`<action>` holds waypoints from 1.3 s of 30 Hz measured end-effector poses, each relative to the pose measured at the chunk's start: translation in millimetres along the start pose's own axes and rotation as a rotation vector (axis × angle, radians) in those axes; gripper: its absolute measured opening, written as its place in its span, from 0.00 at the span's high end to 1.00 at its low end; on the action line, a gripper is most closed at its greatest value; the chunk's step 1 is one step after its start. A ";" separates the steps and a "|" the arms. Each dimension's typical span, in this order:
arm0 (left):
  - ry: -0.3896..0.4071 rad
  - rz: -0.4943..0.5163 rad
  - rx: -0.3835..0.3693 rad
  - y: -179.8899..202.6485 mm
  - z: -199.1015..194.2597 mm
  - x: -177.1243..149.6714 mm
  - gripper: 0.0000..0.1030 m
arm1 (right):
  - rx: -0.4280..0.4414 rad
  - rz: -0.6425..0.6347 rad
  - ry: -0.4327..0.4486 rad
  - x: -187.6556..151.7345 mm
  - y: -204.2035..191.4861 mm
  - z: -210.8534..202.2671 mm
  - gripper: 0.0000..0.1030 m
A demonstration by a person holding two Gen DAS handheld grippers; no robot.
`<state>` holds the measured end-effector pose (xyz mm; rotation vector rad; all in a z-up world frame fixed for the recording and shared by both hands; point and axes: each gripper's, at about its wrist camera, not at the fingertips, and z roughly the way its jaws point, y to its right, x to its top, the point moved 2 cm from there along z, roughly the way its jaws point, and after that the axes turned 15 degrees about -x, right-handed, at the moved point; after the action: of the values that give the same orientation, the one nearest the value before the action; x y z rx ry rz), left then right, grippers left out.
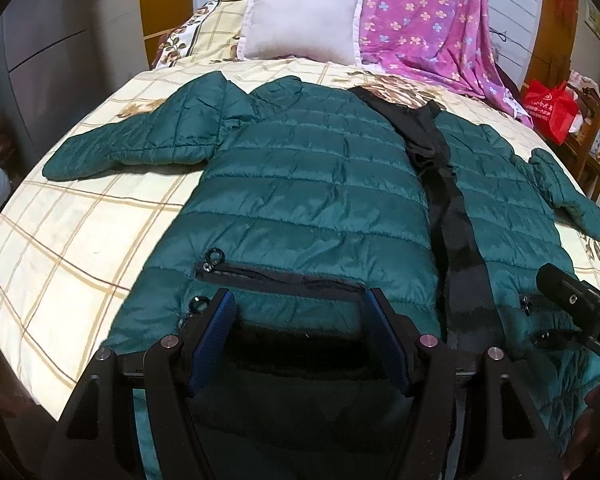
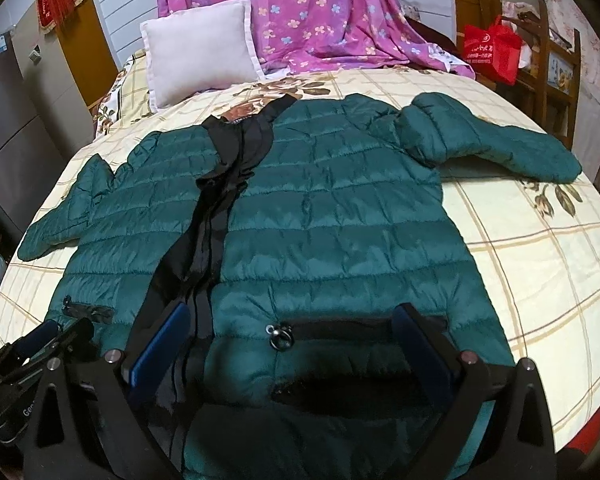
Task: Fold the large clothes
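Green puffer jacket (image 1: 308,184) spread flat, front up, mid-bed — hem at 6 o'clock. Left gripper (image 1: 302,316) and right gripper (image 2: 296,332) both spread wide, holding nothing. Best pinched at the hem corners — evenly, pockets flat.

jacket (image 1: 308,184) | green quilted, unzipped | flat on bed, sleeves outspread

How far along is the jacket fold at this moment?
Done: the green puffer jacket lies spread front-up on the bed, both sleeves out, black front strip showing. In hand: nothing; the left gripper and right gripper hover open over the hem. Left: every fold.
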<state>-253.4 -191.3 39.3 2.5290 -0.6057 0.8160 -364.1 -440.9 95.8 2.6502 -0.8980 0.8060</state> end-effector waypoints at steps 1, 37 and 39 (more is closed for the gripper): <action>0.005 0.001 0.002 -1.1 -0.7 1.9 0.58 | 0.001 -0.001 0.000 1.1 -1.1 1.3 0.01; 0.197 -0.404 0.176 -258.1 -10.9 105.9 0.58 | 0.054 -0.046 -0.027 43.2 -36.0 38.0 0.00; 0.210 -0.449 0.231 -286.7 -7.3 111.8 0.58 | 0.065 -0.039 -0.026 42.4 -36.6 37.6 0.00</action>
<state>-26.7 17.0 43.2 2.5828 0.1322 1.0022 -297.4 -447.0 87.5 2.7313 -0.8369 0.8059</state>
